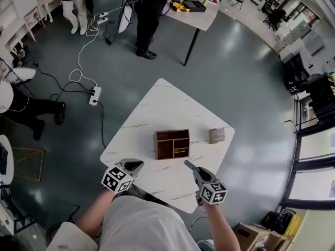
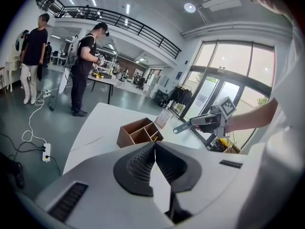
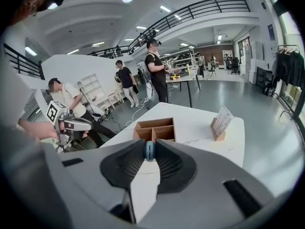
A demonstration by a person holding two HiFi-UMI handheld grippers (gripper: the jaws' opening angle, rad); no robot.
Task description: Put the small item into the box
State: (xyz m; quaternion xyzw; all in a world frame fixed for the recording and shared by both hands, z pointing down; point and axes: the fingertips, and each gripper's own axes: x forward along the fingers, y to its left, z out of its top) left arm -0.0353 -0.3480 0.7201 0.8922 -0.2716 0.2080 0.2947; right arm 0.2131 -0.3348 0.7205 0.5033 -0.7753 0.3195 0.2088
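Over table [image 1: 157,101], right tool [image 3: 149,152] pinches blue item [image 3: 149,148]

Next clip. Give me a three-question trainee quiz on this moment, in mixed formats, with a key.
1. True or false: the left gripper has something between its jaws.
2. Multiple choice: the small blue item is A) inside the wooden box, B) pinched in the right gripper, C) lying on the white table.
3. Fill in: in the head view, the thing standing on the table to the right of the box, apart from it, is a ____.

Key
1. False. Its jaws are shut together with nothing in them.
2. B.
3. card stand.
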